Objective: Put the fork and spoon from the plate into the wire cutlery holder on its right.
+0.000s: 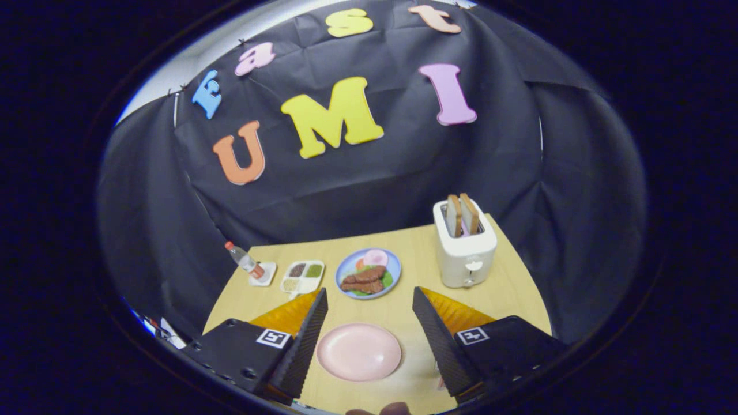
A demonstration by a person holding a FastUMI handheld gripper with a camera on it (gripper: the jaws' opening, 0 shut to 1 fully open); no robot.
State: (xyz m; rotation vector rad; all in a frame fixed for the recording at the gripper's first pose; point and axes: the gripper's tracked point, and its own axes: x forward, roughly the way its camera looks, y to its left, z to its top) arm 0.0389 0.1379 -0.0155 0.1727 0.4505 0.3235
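Observation:
A pale pink plate (pixel 358 351) lies on the wooden table (pixel 415 265), low between my two fingers, and its face looks bare. My gripper (pixel 369 300) hangs above the table with its jaws wide apart and nothing between them. The left finger (pixel 305 340) and the right finger (pixel 438 340) stand on either side of the plate. A small pinkish bit (pixel 439 380) peeks out beside the right finger, too hidden to tell what it is.
Beyond the fingers sits a blue plate of food (pixel 368 273). A white toaster (pixel 464 242) holding two bread slices stands at the back right. At the back left are a divided white tray (pixel 302 276) and a small bottle (pixel 245 261) on a coaster.

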